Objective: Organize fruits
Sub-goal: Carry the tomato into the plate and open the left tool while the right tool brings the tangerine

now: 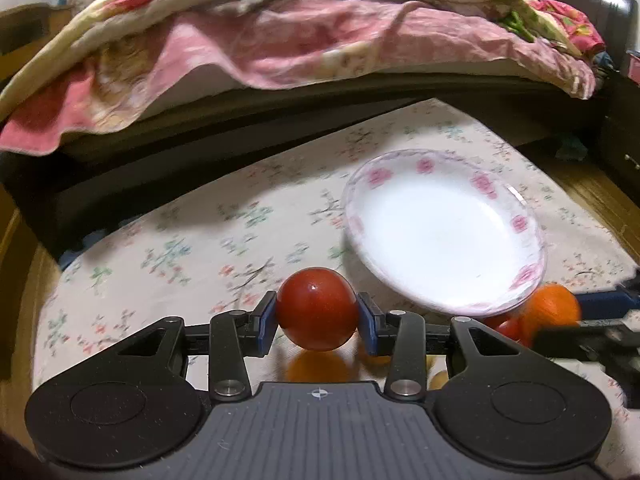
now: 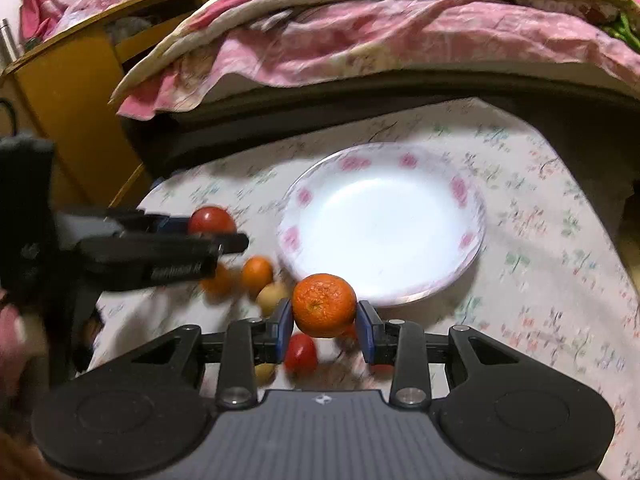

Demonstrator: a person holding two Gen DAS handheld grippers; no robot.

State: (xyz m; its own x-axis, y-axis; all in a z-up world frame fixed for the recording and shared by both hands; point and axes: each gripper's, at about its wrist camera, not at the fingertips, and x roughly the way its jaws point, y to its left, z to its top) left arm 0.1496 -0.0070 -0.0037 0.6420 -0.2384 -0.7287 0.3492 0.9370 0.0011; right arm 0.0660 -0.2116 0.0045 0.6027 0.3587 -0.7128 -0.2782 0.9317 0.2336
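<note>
My left gripper (image 1: 317,312) is shut on a red tomato (image 1: 316,306), held above the flowered cloth, left of the white plate (image 1: 440,196) with pink flowers. My right gripper (image 2: 324,314) is shut on an orange (image 2: 324,304), just in front of the plate (image 2: 384,160) rim. In the right wrist view the left gripper (image 2: 212,232) with its tomato (image 2: 211,219) is at the left. In the left wrist view the right gripper's orange (image 1: 554,308) shows at the right edge. Loose oranges (image 2: 257,274), a yellowish fruit (image 2: 272,296) and a tomato (image 2: 301,354) lie on the cloth below.
A flowered cloth (image 1: 200,240) covers the surface. A dark bed frame with a pink quilt (image 1: 300,36) runs along the back. A yellow wooden cabinet (image 2: 68,88) stands at the left. A hand (image 2: 12,344) shows at the left edge.
</note>
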